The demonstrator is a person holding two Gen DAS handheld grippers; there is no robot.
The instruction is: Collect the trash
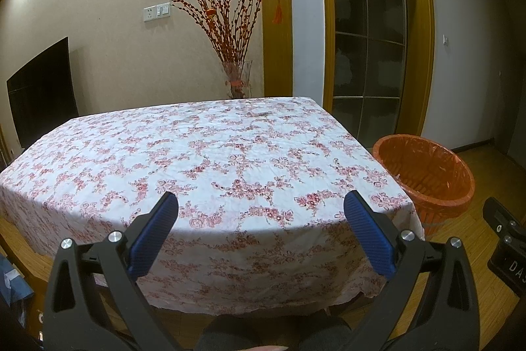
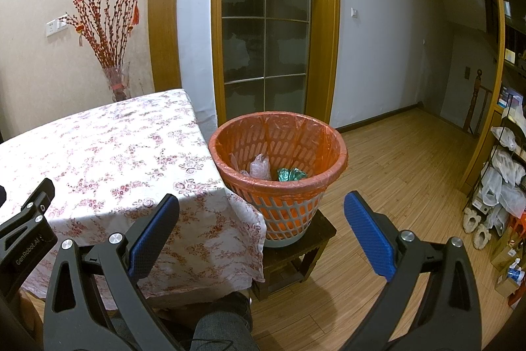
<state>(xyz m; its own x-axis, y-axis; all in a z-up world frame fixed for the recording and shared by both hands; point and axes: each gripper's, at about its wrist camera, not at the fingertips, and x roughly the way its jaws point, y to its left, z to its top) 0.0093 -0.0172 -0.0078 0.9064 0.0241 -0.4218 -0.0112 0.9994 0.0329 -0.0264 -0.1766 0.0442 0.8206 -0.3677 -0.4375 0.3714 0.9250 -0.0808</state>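
Both grippers, left and right, have black triangular-cutout arms, silver screws and blue textured pads; one body reads "GenRobot.AI". The person wears grey trousers.

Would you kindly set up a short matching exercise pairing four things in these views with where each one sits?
Things:
1. trash basket
2. green wrapper
3. floral tablecloth
4. vase of red branches

Places:
A. behind the table's far edge, by the wall
B. on a small dark stool beside the table
C. spread over the table
D. inside the basket

Pairs: 1-B, 2-D, 3-C, 4-A
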